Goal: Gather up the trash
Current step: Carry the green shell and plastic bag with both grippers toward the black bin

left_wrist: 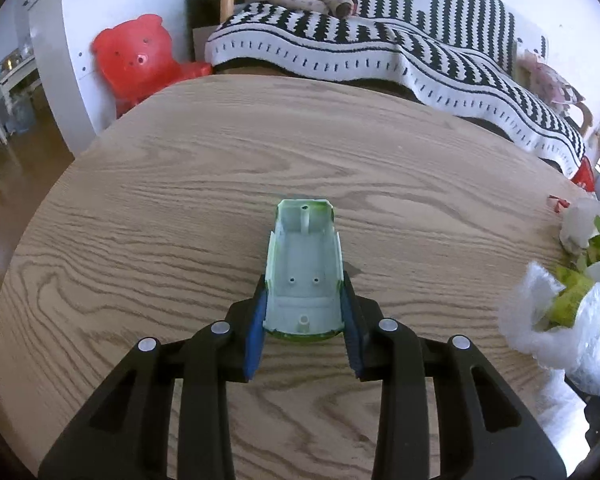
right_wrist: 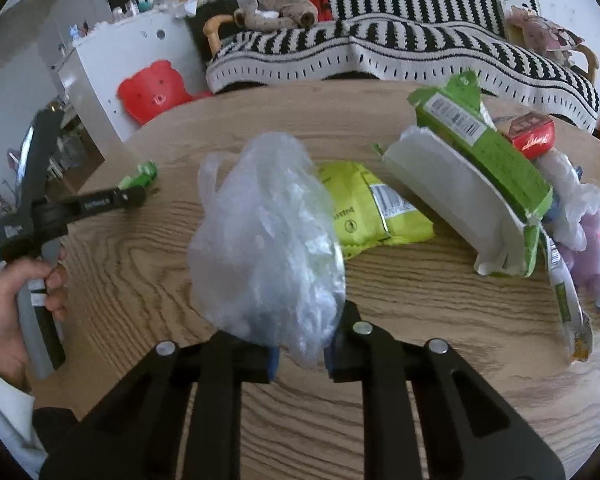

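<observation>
Where table (left_wrist: 180,200) ends, striped sofa (left_wrist: 380,48) begins.

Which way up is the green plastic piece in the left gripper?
Upside down: the plastic piece shows its hollow pale inside, with the left gripper clamping its sides.

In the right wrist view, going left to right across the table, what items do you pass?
Hand on the left gripper's handle → small green plastic piece → clear plastic bag pinched in the right gripper → yellow-green wrapper → torn green carton → red box.
</observation>
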Action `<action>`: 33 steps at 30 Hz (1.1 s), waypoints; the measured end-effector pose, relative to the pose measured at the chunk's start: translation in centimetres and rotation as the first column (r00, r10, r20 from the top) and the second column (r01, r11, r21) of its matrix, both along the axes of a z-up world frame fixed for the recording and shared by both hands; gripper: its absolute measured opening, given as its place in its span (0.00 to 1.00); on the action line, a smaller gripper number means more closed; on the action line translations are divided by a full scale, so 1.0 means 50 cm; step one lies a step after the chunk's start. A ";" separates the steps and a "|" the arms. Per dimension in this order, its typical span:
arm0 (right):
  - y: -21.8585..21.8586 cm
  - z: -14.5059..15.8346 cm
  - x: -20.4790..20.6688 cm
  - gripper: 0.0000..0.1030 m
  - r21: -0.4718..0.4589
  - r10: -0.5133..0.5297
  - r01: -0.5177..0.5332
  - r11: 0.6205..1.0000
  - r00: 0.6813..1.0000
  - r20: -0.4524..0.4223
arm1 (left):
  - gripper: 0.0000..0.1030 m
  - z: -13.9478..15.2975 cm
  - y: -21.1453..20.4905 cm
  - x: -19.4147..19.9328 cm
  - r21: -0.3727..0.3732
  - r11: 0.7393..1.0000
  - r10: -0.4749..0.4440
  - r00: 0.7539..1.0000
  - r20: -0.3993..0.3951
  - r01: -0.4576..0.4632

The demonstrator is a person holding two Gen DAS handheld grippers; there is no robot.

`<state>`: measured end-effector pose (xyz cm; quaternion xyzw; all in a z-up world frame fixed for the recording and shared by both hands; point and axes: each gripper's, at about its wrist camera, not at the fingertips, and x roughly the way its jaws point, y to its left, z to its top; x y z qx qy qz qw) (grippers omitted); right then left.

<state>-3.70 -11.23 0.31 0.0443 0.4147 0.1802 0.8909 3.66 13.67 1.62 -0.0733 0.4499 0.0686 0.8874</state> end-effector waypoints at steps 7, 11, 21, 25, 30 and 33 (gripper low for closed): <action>-0.006 -0.014 -0.002 0.23 0.001 0.028 -0.028 1.000 0.997 -0.070 | 0.32 0.019 -0.021 -0.032 0.014 1.000 -0.019 1.000 0.013 0.018; -0.014 -0.008 -0.036 0.94 -0.066 0.020 -0.020 0.998 1.000 0.006 | 0.32 0.023 -0.021 -0.038 0.022 1.000 -0.017 1.000 0.006 0.017; -0.020 0.024 -0.066 0.83 0.000 0.005 -0.005 1.000 0.997 0.076 | 0.32 0.041 -0.046 -0.054 0.037 0.997 -0.064 0.998 0.009 0.064; 0.012 0.018 -0.040 0.37 0.065 0.052 -0.053 0.996 0.998 0.019 | 0.32 0.030 -0.047 -0.062 0.035 0.996 -0.081 0.997 -0.018 0.081; 0.022 0.025 -0.043 0.14 0.094 0.060 -0.061 0.994 0.998 0.018 | 0.32 0.028 -0.031 -0.072 0.036 0.997 -0.071 0.997 -0.023 0.071; 0.018 0.028 -0.047 0.12 0.094 0.043 -0.046 0.994 0.999 0.030 | 0.32 0.028 -0.025 -0.079 0.028 0.997 -0.065 0.998 -0.020 0.066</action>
